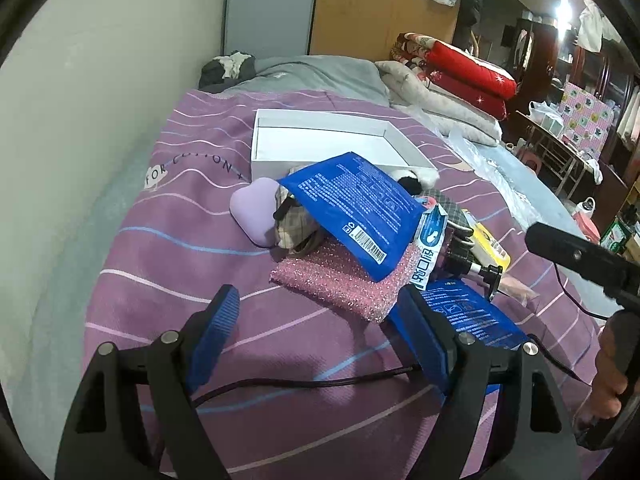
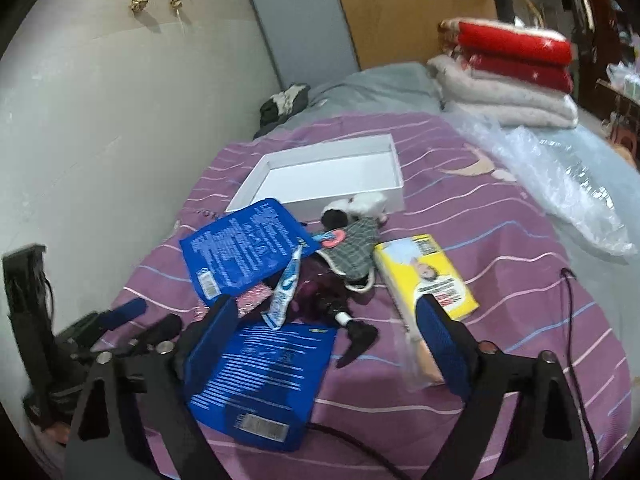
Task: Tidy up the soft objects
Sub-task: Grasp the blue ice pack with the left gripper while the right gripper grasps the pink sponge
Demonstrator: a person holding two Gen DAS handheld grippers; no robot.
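Observation:
A pile lies on the purple striped bedspread (image 1: 168, 280): a blue pouch (image 1: 352, 216) on a pink glittery sponge cloth (image 1: 344, 284), a lilac heart cushion (image 1: 256, 208), a plaid fabric piece (image 1: 292, 228) and a white tube (image 1: 432, 240). An empty white box (image 1: 320, 140) stands behind it. My left gripper (image 1: 320, 320) is open and empty, just short of the pink cloth. My right gripper (image 2: 328, 328) is open and empty above a second blue pouch (image 2: 260, 380). A grey plaid cloth (image 2: 356, 252), a black-and-white plush (image 2: 356, 208) and a yellow packet (image 2: 432, 276) lie beyond.
A wall (image 1: 80, 120) runs along the left of the bed. Folded red and white quilts (image 2: 508, 76) are stacked at the far right. Clear plastic wrap (image 2: 560, 184) lies on the bed's right side. A black cable (image 1: 300, 384) crosses the bedspread near my left gripper.

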